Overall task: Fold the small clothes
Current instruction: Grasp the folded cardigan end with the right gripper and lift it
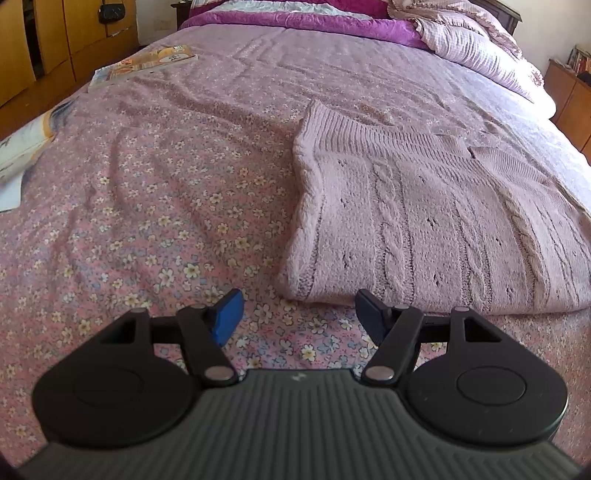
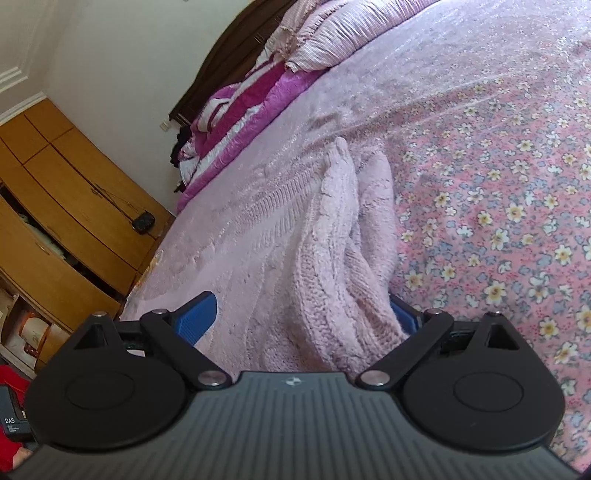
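Note:
A pale pink cable-knit sweater [image 1: 424, 218] lies folded on the flowered bedspread [image 1: 147, 206]. My left gripper [image 1: 299, 314] is open and empty, just in front of the sweater's near left corner. In the right wrist view the sweater [image 2: 332, 258] runs between my right gripper's [image 2: 301, 314] open fingers, with a bunched fold of knit lying in the gap. The jaws stand wide apart and do not pinch it. The right blue pad [image 2: 404, 314] is partly hidden by the knit.
A magazine [image 1: 144, 64] and papers [image 1: 22, 155] lie on the bed's left side. A purple quilt [image 1: 295, 18] and pillow [image 1: 480, 51] are at the head. A wooden wardrobe [image 2: 55, 206] stands beside the bed.

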Motion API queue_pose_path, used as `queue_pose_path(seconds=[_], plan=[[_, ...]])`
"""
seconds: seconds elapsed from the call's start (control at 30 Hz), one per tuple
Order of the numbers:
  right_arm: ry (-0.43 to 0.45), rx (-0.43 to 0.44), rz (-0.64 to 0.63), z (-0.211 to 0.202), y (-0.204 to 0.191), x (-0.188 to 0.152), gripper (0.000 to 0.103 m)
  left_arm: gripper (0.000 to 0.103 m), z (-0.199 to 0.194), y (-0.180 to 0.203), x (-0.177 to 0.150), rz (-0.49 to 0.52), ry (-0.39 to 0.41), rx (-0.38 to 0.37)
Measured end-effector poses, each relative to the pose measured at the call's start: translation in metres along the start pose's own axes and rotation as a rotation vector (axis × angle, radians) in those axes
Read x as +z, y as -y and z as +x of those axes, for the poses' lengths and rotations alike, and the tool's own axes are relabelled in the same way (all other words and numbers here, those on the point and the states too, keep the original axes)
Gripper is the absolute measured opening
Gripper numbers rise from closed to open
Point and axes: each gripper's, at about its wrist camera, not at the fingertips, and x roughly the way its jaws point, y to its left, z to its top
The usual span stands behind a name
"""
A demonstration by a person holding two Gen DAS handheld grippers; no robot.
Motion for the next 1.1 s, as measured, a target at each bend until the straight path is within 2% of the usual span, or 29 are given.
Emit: queue_pose_path(seconds=[0.17, 0.23, 0.3, 0.37, 0.67, 0.77, 1.1], plan=[[0.01, -0.014, 0.012, 0.0, 0.002, -0.001, 0.086, 0.069, 0.003, 0.006, 0.0, 0.015, -0.004, 0.02], [0.014, -0.02, 0.036, -0.004, 0.004, -0.003, 0.076, 0.069, 0.003, 0.008, 0.0, 0.023, -0.005, 0.019], [0.007, -0.016, 0.081, -0.003, 0.011, -0.001, 0.053, 0.069, 0.002, 0.009, 0.0, 0.029, -0.007, 0.019], [0.014, -0.001, 0.125, -0.001, 0.018, 0.0, 0.046, 0.069, 0.003, 0.009, 0.0, 0.03, -0.01, 0.021], [0.016, 0.015, 0.125, 0.003, 0.022, 0.0, 0.044, 0.069, 0.004, 0.008, 0.001, 0.023, -0.014, 0.036], [0.025, 0.039, 0.132, 0.001, 0.018, 0.004, 0.035, 0.069, 0.001, 0.011, -0.001, 0.041, 0.001, 0.054], [0.072, 0.134, 0.014, -0.002, -0.05, 0.03, 0.031, 0.069, -0.009, 0.003, -0.002, 0.031, 0.016, 0.031]])
